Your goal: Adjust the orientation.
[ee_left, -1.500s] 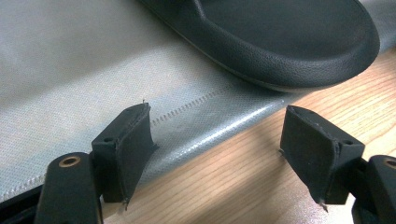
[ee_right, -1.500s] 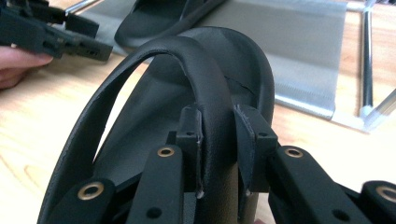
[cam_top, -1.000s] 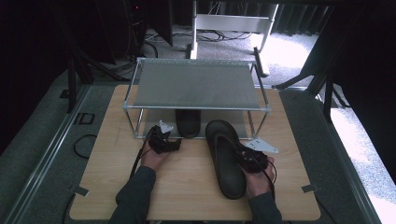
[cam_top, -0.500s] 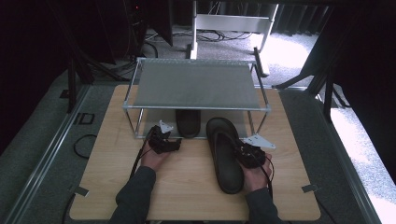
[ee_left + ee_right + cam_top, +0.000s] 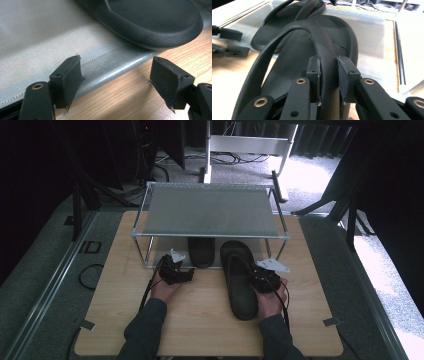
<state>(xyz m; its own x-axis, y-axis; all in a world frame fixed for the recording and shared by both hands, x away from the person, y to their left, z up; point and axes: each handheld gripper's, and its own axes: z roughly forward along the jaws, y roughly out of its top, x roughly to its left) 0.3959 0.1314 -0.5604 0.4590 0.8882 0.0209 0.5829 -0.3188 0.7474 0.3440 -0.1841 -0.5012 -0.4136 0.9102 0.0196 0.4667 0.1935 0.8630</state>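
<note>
High view: a wooden worktop (image 5: 200, 320) carries a metal-framed rack (image 5: 212, 212) with a grey top shelf. 2 black sandals are present. The first sandal (image 5: 201, 251) lies under the rack on its lower level. The second sandal (image 5: 240, 277) lies lengthwise on the worktop, toe end reaching under the rack's front edge, just beside the first. The left gripper (image 5: 175, 271) rests near the rack's front left leg, close to the first sandal. The right gripper (image 5: 265, 277) sits at the right side of the second sandal.

Left gripper view: the fingers (image 5: 68, 80) stand wide apart with nothing between them, above the seam where the grey lower shelf (image 5: 37, 42) meets the worktop. The rounded end of the first sandal (image 5: 155, 22) lies ahead, not touched.

Right gripper view: the fingers (image 5: 314, 75) are closed on the strap (image 5: 322, 47) of the second sandal (one finger on each side of the band). Its sole (image 5: 294, 62) extends forward, with the first sandal (image 5: 287, 20) beyond it on the grey shelf. The left gripper (image 5: 229, 42) shows at the left edge.
</note>
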